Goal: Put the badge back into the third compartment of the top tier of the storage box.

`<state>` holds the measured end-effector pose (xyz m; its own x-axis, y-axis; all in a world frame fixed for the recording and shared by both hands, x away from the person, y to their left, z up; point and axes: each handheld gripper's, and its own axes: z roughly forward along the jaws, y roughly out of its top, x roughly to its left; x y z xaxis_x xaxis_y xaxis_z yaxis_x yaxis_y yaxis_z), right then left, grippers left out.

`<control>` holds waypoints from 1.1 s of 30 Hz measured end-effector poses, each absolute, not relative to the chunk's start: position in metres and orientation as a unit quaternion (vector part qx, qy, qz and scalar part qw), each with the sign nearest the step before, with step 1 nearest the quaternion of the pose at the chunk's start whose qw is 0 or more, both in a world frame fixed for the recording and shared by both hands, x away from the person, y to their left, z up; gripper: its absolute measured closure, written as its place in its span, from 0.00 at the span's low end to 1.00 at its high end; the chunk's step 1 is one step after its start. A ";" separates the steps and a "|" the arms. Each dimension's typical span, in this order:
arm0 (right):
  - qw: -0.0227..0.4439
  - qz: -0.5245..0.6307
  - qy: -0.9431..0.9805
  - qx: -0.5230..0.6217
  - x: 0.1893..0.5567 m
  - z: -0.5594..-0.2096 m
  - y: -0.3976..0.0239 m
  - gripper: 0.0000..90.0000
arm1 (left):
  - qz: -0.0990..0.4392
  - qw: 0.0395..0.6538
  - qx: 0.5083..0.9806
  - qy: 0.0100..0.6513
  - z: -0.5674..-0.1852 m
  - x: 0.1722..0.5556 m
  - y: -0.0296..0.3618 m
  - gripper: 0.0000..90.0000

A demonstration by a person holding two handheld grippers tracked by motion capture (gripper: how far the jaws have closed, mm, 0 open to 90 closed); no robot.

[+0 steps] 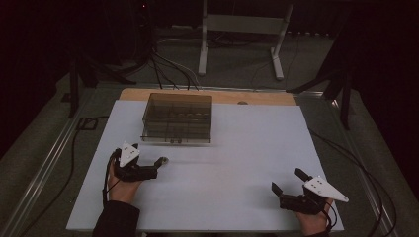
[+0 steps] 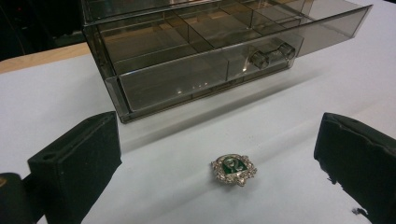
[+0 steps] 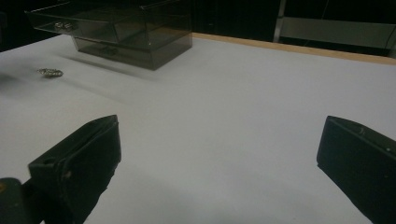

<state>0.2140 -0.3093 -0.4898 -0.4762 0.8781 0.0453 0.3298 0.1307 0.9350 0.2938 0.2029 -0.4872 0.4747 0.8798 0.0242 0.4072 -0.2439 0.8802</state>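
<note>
Left gripper view shows the left gripper [image 2: 219, 158] with jaws spread wide around the brooch [image 2: 233, 170], which lies ungrasped on the white table [image 2: 280, 102]. Just beyond stands the smoked organiser box [image 2: 187, 51], its drawer pulled out and empty. The right gripper [image 1: 290, 186] rests open, well apart. Pickup and stowing remain.

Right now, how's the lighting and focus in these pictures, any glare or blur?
High view: dim, room beyond the table nearly black. Left gripper view: brooch fairly sharp, glints on the smoky drawer box, soft shadow beneath it. Right gripper view: near jaws blurred, brooch small and indistinct, box dark.
</note>
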 end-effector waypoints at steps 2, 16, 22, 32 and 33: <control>0.275 0.499 0.700 0.432 0.214 -0.490 -0.309 0.00 | 0.270 0.432 0.742 0.436 -0.488 0.295 0.203 0.02; 0.274 0.498 0.700 0.432 0.214 -0.490 -0.309 0.00 | 0.259 0.420 0.757 0.428 -0.494 0.302 0.197 0.04; 0.274 0.498 0.700 0.432 0.214 -0.490 -0.309 0.00 | 0.244 0.425 0.759 0.429 -0.495 0.303 0.196 0.05; 0.273 0.497 0.701 0.431 0.215 -0.490 -0.309 0.00 | 0.219 0.417 0.774 0.423 -0.499 0.306 0.190 0.12; 0.273 0.497 0.701 0.431 0.215 -0.490 -0.309 0.00 | 0.219 0.417 0.774 0.423 -0.499 0.306 0.190 0.13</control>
